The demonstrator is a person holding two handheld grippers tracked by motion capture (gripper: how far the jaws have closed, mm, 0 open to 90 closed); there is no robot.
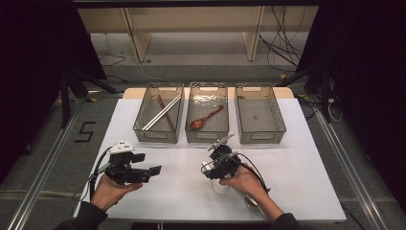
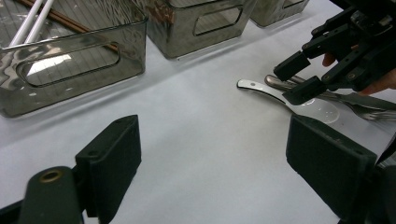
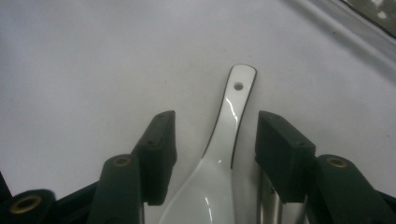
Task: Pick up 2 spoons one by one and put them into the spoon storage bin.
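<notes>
Right gripper point(image 3: 212, 158) released, jaws astride white spoon point(image 3: 224, 149) near the table point(image 1: 297, 163) front edge; left gripper point(image 2: 210, 168) released, holding nothing.

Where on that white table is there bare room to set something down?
Free: the table's right side, beside the empty right bin; also the strip between the left gripper and right gripper. Crowded: around the white spoon and metal cutlery there.

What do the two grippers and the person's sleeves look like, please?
Both are black, angular two-jaw tools with blocky black pads. The left gripper carries a pale three-cornered plate on top, and a dark cable trails from it. The right gripper also trails a black cable. Brass-coloured pivot rings show beside its jaws. The sleeves are dark.
</notes>
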